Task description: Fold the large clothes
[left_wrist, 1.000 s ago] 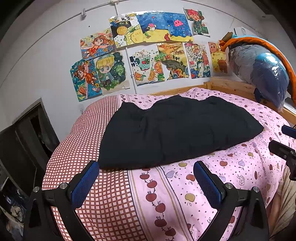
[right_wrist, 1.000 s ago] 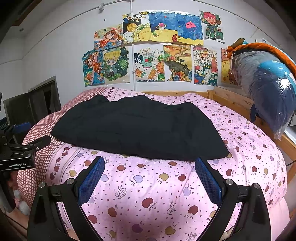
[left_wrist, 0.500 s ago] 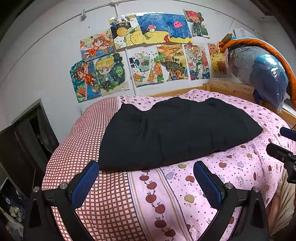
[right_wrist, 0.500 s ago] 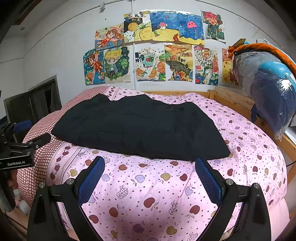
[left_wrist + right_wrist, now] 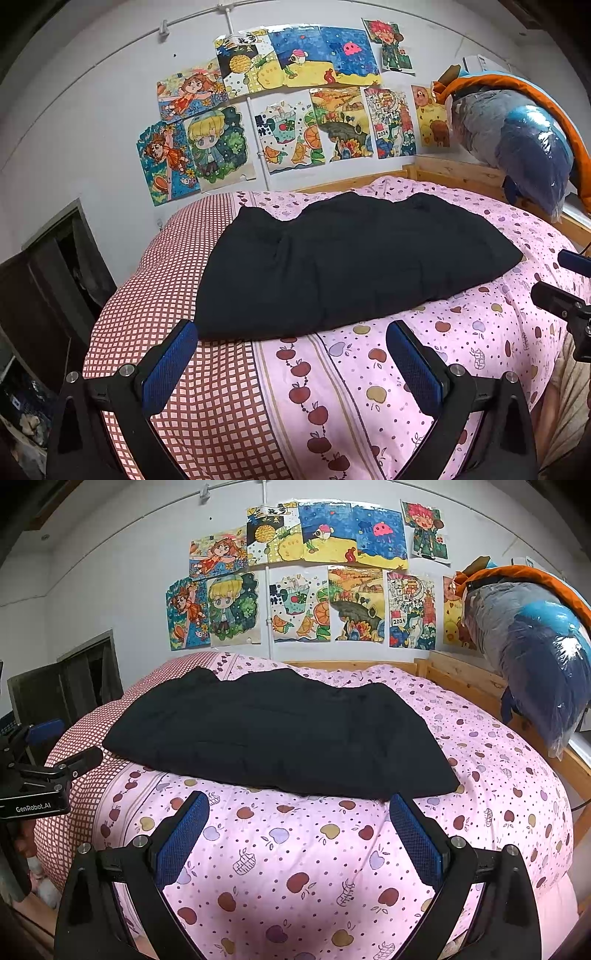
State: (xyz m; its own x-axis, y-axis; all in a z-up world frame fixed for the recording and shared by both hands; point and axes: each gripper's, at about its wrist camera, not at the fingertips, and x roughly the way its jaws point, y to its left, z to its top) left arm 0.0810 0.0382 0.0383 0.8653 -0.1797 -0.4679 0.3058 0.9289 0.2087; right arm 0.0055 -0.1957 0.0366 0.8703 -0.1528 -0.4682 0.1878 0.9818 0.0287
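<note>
"GenRobot.AI" on left tongs (poster: "2024")

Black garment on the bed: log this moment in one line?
black fabric garment flat on pink quilt | left gripper open | right gripper open

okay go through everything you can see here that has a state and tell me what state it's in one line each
Left claw: open, empty, short of the garment.
Right claw: open, empty, short of the garment.
Black garment: lying flat on the bed, rumpled at the far edge, touched by neither claw.
Quilt: spread over the bed.
Bagged bedding: wrapped in plastic, on the wooden frame.
</note>
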